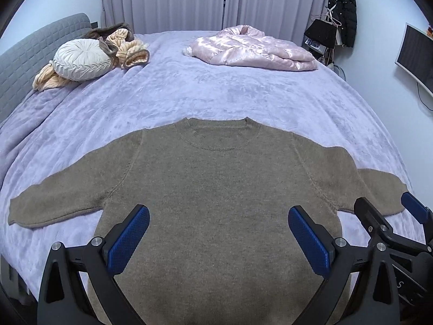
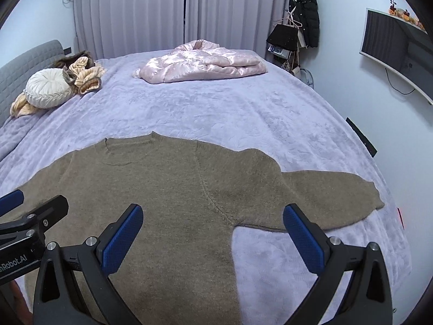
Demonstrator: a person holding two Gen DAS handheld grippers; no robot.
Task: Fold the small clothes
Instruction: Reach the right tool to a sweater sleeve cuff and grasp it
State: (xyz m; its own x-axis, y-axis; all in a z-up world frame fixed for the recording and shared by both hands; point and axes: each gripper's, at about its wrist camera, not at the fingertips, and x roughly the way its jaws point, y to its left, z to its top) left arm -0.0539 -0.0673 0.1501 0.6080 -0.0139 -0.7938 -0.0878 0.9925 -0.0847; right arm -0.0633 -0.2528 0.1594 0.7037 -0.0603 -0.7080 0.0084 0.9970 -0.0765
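Across the lower half of both frames: a brown knitted sweater [image 1: 216, 189] lies flat on a lilac plush bedspread [image 1: 216, 89], round neckline toward the upper centre, both sleeves spread outward.
Sweater sleeves: one reaches the lower left of the left wrist view; the other runs to the right edge of the right wrist view, its cuff [image 2: 376, 200] on the bedspread.
Left gripper [image 1: 219, 239]: released, blue-padded fingers spread wide above the sweater's body, gripping nothing.
Right gripper [image 2: 213, 239]: likewise released, holding nothing; one pad sits over the knit, the other over the sleeve's lower edge.
Upper left of frame: a round cream pleated cushion [image 1: 82, 59] rests among peach and brown striped fabric [image 1: 130, 46], beside a grey quilted headboard [image 1: 29, 51].
Upper centre: a folded glossy pink quilt [image 2: 200, 62] lies before pale pleated curtains [image 2: 176, 8].
Upper right: a black coat [image 2: 305, 13] hangs on the wall; a dark screen [image 2: 392, 46] is mounted further right.
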